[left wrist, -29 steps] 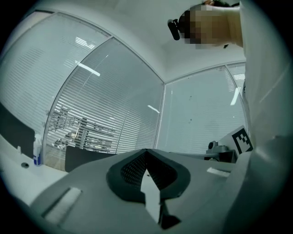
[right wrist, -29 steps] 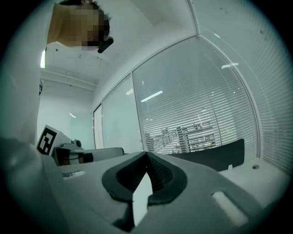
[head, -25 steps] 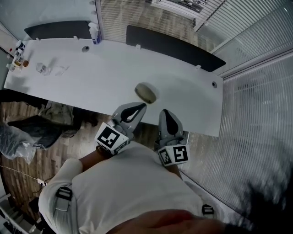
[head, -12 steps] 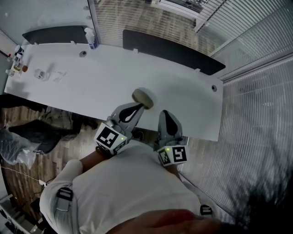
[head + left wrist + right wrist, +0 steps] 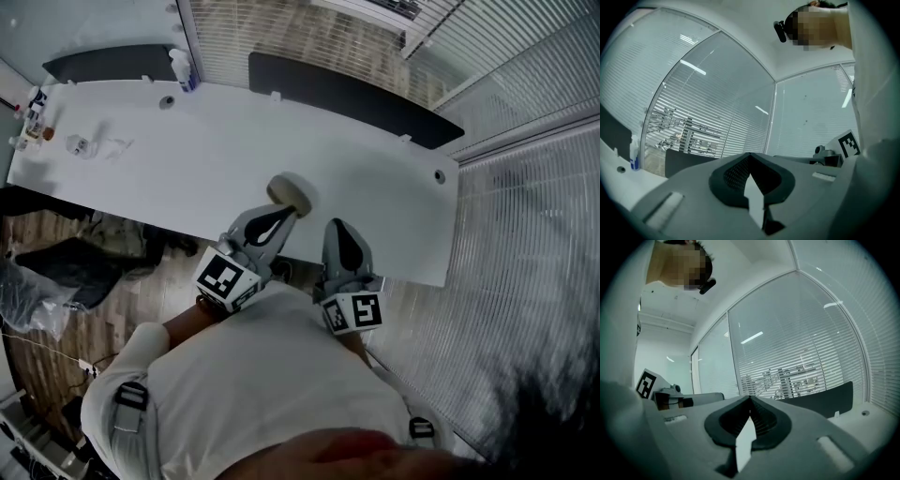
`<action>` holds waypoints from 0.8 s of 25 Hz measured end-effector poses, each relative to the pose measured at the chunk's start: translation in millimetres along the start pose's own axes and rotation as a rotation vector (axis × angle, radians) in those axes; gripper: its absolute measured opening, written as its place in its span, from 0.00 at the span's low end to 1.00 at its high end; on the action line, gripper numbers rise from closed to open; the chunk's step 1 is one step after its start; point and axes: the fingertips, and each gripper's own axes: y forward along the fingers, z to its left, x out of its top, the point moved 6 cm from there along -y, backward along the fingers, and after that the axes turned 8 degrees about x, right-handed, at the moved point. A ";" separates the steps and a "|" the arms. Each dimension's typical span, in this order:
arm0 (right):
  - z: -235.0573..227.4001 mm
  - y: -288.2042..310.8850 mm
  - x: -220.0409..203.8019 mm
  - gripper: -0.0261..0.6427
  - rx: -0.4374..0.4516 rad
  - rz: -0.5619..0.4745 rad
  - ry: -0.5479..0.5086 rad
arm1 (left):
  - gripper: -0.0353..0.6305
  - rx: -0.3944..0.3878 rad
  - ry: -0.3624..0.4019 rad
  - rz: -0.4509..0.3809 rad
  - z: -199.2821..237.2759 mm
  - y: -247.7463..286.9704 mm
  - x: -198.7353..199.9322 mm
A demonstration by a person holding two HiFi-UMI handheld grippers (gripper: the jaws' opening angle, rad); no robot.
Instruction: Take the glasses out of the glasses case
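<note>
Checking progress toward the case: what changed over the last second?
The left gripper and right gripper edged forward toward the desk; the left tip now overlaps the near edge of the glasses case, contact unclear. Both stay shut and empty; the case lies closed where it was.

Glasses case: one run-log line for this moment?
phase: pre-grasp | glasses case: closed, on table near front edge | left gripper: shut, empty, tip by case | right gripper: shut, empty | contact: unclear
</note>
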 end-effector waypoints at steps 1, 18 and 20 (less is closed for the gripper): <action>-1.2 0.7 -1.8 0.04 0.001 0.004 0.005 | 0.06 0.003 -0.005 0.006 0.5 1.1 -1.0; -3.9 0.7 -42.8 0.04 0.017 0.145 0.090 | 0.06 0.059 -0.104 0.121 8.2 -1.0 -42.5; -2.2 -2.6 -51.2 0.04 0.017 0.174 0.110 | 0.06 0.068 -0.126 0.147 9.2 -4.1 -49.8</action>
